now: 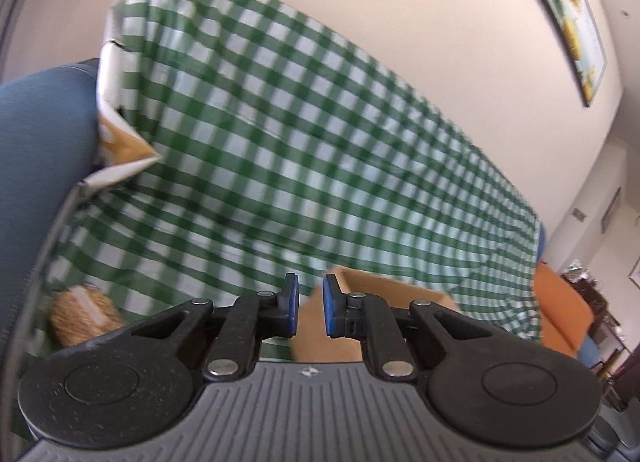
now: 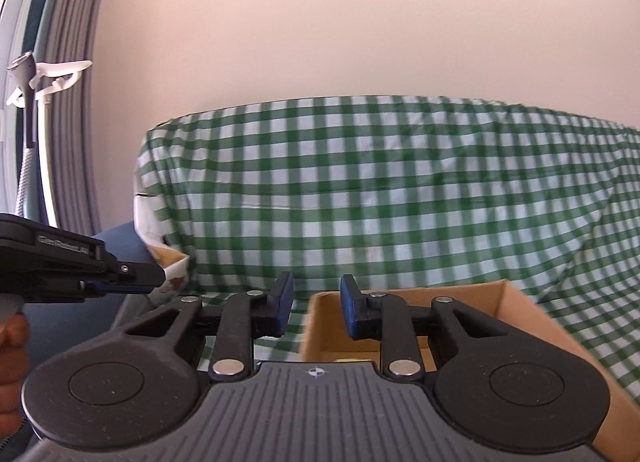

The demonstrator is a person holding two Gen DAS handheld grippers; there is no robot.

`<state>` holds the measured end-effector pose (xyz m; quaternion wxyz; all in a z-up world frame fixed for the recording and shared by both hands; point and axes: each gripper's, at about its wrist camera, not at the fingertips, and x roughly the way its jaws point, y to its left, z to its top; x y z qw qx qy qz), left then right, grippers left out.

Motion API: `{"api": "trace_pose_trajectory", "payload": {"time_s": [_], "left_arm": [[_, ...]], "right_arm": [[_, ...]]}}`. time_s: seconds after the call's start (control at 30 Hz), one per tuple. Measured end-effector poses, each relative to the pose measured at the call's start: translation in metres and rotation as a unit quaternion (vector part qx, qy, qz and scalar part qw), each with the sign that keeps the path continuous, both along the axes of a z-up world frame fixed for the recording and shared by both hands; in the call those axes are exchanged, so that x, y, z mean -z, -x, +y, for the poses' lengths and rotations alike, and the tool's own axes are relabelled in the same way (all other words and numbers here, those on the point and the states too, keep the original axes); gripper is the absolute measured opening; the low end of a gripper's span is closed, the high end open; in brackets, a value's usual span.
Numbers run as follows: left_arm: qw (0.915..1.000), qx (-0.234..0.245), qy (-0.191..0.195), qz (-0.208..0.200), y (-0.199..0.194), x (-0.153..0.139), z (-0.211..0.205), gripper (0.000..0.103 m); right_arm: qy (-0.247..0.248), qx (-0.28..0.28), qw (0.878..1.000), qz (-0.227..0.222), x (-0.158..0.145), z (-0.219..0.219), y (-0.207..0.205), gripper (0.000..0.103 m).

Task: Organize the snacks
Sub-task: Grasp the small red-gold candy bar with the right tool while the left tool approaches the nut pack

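Note:
My left gripper [image 1: 311, 308] hangs over a sofa draped in green check cloth [image 1: 304, 133]. Its blue pads are almost together, with nothing between them. Just past it stands an open cardboard box [image 1: 384, 294]. A brown, blurred snack packet [image 1: 82, 316] lies on the cloth at lower left. My right gripper [image 2: 316, 304] points at the same sofa with its jaws a little apart and empty. The cardboard box [image 2: 516, 302] sits right behind and below it, its inside mostly hidden. In the right wrist view my left gripper [image 2: 158, 280] reaches in from the left, seen side-on.
A white and orange bag [image 1: 120, 141] leans at the cloth's left end beside a blue armrest [image 1: 40, 149]. A bare wall with a framed picture [image 1: 568, 9] rises behind the sofa. An orange cushion [image 1: 560, 314] lies at the far right. Curtains [image 2: 68, 101] hang on the left.

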<state>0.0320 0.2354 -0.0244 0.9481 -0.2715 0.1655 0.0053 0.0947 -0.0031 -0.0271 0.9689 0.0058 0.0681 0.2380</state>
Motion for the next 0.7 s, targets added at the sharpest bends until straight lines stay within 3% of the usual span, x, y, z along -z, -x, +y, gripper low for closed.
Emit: {"api": "trace_pose_trajectory", "payload": {"time_s": [0.2, 0.37, 0.57, 0.7], "left_arm": [[0.9969, -0.065, 0.037, 0.025, 0.007, 0.013, 0.055, 0.013], [0.9861, -0.114, 0.088, 0.083, 0.002, 0.035, 0.081, 0.013], [0.9714, -0.153, 0.109, 0.146, -0.009, 0.058, 0.096, 0.013], [0.9638, -0.17, 0.101, 0.179, -0.018, 0.071, 0.106, 0.016]], "right_arm": [[0.025, -0.081, 0.995, 0.047, 0.02, 0.058, 0.008, 0.027], [0.046, -0.139, 0.984, 0.1, 0.043, 0.109, 0.002, 0.027], [0.062, -0.158, 0.969, 0.178, 0.074, 0.157, -0.024, 0.028], [0.08, -0.156, 0.963, 0.206, 0.096, 0.182, -0.038, 0.036]]}}
